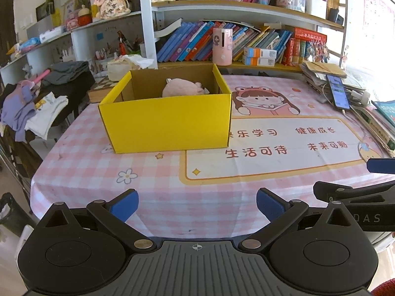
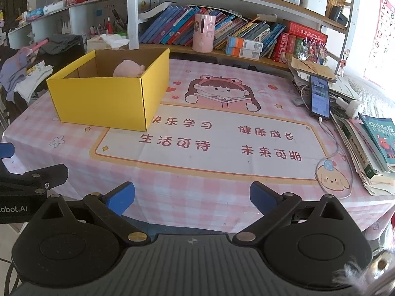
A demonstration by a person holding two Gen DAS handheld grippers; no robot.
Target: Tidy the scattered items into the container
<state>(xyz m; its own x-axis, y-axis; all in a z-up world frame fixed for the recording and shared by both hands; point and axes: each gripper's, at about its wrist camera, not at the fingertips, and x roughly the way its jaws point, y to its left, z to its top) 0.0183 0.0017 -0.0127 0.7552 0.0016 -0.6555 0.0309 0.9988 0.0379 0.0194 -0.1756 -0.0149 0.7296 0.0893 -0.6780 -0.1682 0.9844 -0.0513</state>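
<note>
A table covered by a pink checked cartoon cloth (image 2: 172, 197) fills the view. Toward its far left sits an open yellow cardboard box (image 1: 165, 120), with a pink plush toy (image 1: 184, 89) lying inside. Near the front edge, the left gripper (image 1: 197, 206) and right gripper (image 2: 192, 198) hover side by side, both spread wide and empty.

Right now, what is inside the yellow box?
A pink plush toy sits inside the yellow box, toward its far wall. The near wall hides the box floor, so anything lying lower cannot be seen.
</note>
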